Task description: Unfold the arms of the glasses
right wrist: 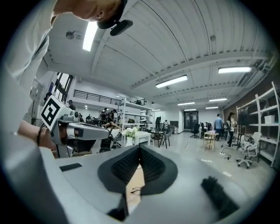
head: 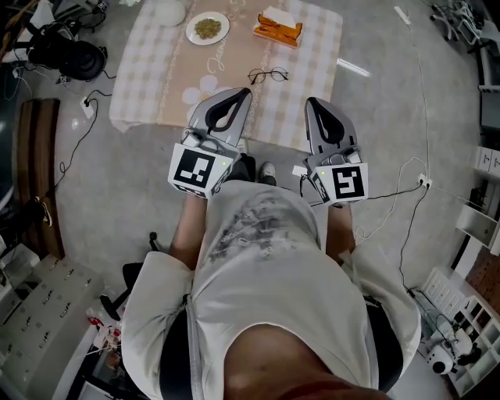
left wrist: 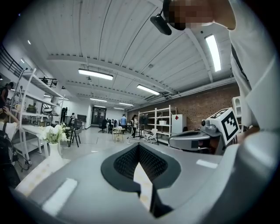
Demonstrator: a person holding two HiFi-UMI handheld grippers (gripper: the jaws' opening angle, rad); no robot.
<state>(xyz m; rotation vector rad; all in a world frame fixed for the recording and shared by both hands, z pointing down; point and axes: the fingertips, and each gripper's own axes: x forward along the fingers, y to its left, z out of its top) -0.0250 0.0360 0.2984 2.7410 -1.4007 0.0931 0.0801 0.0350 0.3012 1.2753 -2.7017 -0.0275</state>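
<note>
Unfolding the glasses is judged to be at its reach-in step. The left gripper [head: 241,97] and the right gripper [head: 315,104], each with its jaws closed together on nothing, are held side by side in front of the person, by the near edge of the cloth-covered table [head: 141,94]. The glasses [head: 268,76] lie untouched on the cloth, farther out than the two tips and between them; whether their arms are folded is too small to tell. The next move likely calls for opening both pairs of jaws and lowering them, one to steady the frame and one to catch an arm. Counted from left, the table holds one vase of white flowers [head: 168,11], one plate [head: 208,28], one pair of glasses and one orange tray [head: 278,29]; there are two grippers.
</note>
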